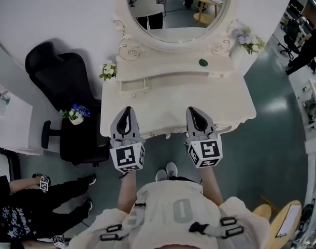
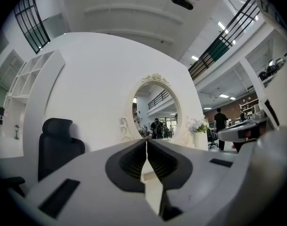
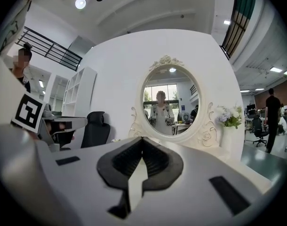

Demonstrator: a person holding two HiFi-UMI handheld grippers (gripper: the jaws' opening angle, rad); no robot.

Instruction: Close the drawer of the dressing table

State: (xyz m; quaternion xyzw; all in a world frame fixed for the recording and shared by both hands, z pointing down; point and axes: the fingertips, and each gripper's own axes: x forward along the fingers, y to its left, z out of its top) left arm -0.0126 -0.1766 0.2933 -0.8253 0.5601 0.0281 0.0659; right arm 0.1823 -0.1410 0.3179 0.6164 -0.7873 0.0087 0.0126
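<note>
While at dressing table (image 1: 168, 100), holds L gripper (image 1: 128, 109) & R gripper (image 1: 191, 109) shut, empty, w/ poss. ajar drawer (image 1: 133, 85) at 11 o'clock.

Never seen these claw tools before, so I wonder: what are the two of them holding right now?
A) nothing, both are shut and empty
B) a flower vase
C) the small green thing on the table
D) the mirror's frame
A: the left gripper and the right gripper each show jaws pressed together with nothing between them.

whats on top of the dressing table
Oval mirror, flowers at both sides, a small green object. The left gripper and right gripper hide parts of the front edge.
</note>
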